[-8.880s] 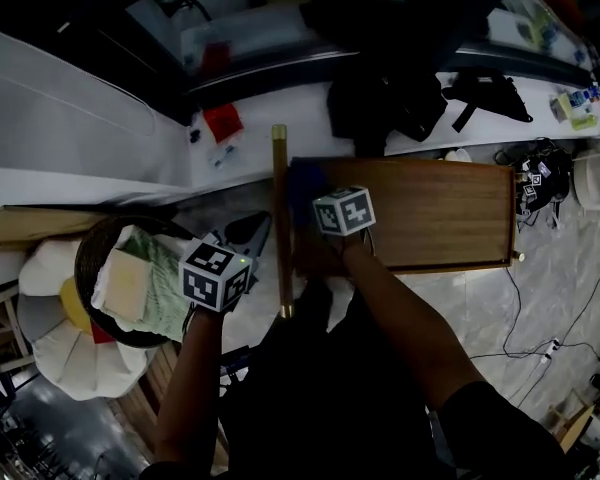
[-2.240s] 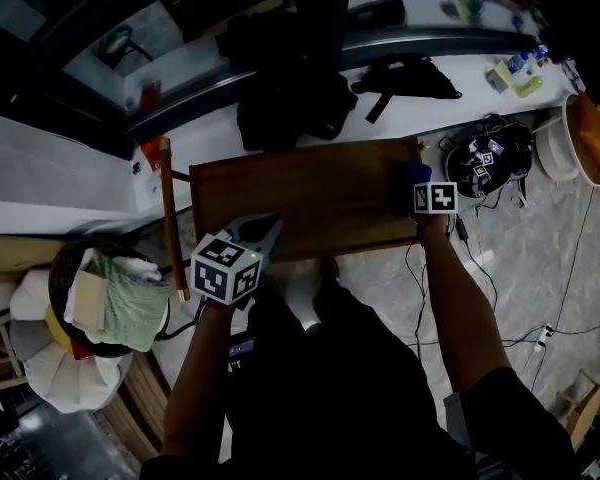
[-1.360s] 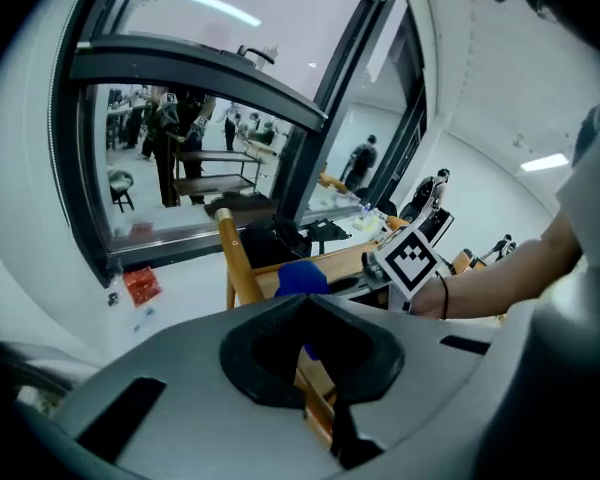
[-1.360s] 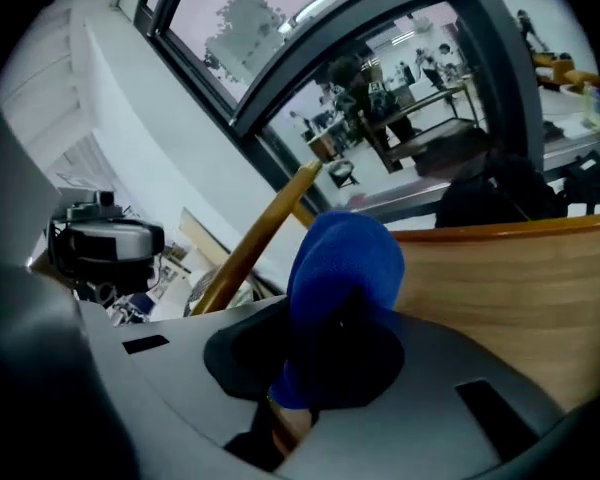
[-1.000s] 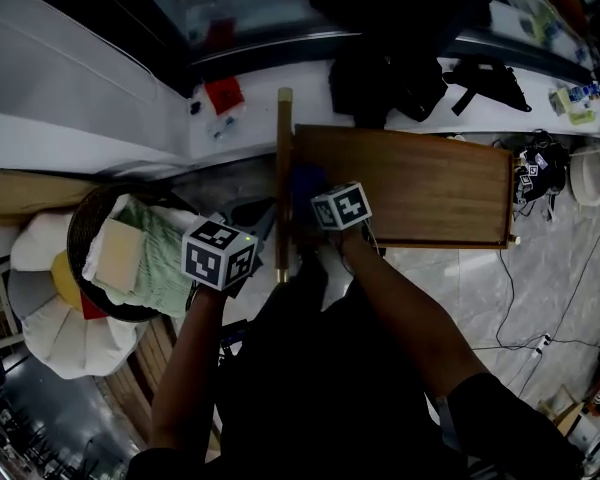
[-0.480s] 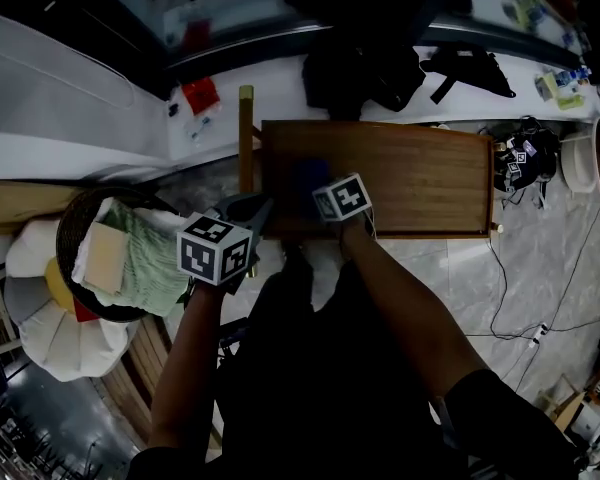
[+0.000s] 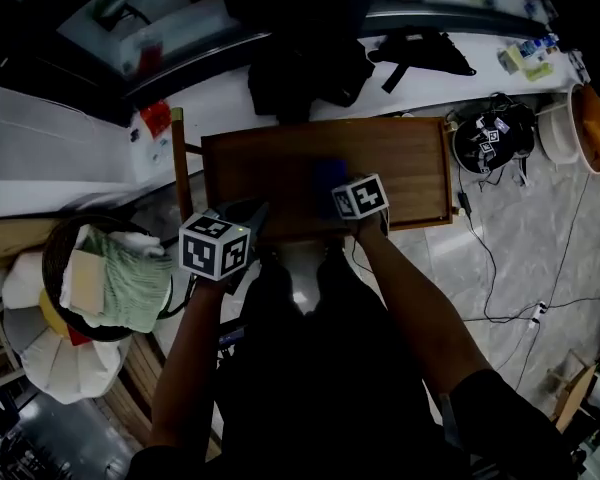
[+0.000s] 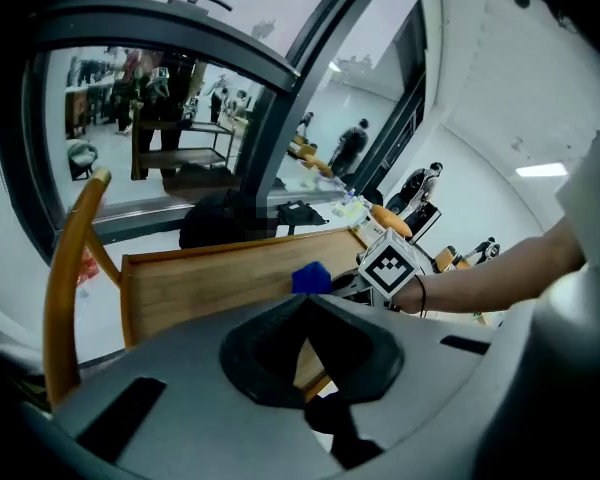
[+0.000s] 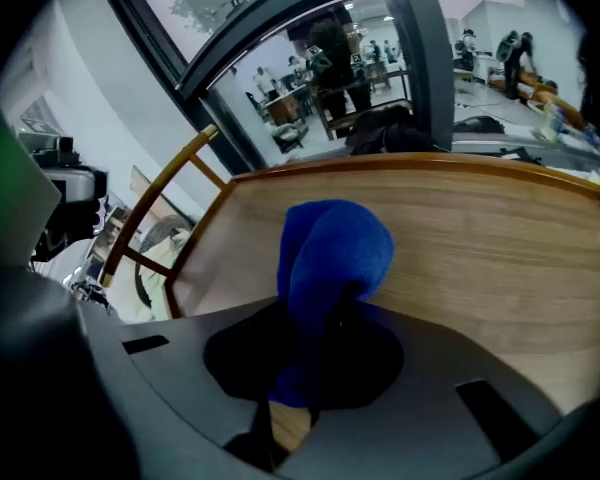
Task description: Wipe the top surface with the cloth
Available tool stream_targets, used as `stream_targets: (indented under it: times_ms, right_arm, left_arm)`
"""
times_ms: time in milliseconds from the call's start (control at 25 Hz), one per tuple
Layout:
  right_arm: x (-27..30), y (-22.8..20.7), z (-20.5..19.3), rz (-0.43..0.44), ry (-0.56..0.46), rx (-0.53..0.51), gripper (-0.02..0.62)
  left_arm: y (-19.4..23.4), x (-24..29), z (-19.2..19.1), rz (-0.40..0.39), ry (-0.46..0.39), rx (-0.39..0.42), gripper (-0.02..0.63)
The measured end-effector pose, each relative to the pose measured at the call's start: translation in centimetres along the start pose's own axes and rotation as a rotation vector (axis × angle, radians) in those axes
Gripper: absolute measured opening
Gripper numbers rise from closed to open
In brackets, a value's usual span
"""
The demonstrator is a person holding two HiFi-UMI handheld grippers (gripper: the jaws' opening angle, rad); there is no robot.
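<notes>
A person's right gripper (image 9: 318,340) clamps a folded blue cloth (image 9: 332,253) between its 2 jaws. The wad juts ahead of the tips and presses down on the wooden top surface (image 9: 490,238), so that a sweep of the arm drags fabric, not the jaws, over the wood. The cloth sits about mid-length of the top, near its front edge, and the bare wood on either side of the gripper looks yet to be covered on this pass. To that gripper's left, the left gripper (image 8: 305,308) hangs near the same front edge with its jaws together on nothing, apparently held clear of the wiping path. Further left rises a curved wooden rail (image 8: 65,268), then a basket (image 7: 46,273) of linens; beyond both grippers, dark bags (image 7: 300,73) lie on a white counter (image 7: 220,103)
</notes>
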State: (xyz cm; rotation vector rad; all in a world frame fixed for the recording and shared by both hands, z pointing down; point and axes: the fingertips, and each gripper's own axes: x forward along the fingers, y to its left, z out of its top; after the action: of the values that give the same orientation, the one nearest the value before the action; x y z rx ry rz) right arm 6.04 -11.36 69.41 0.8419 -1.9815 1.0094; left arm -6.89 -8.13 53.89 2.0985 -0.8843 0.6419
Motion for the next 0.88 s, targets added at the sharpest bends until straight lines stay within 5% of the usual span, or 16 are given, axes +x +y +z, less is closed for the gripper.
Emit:
stream_targets:
  times_ms: [880]
  right_arm:
    - [-13.4, -20.7, -6.2, -0.236, -0.013, 0.163, 0.063]
  left_arm:
    - [-15.0, 14.3, 5.2, -0.169, 0.053, 0.125, 0.006]
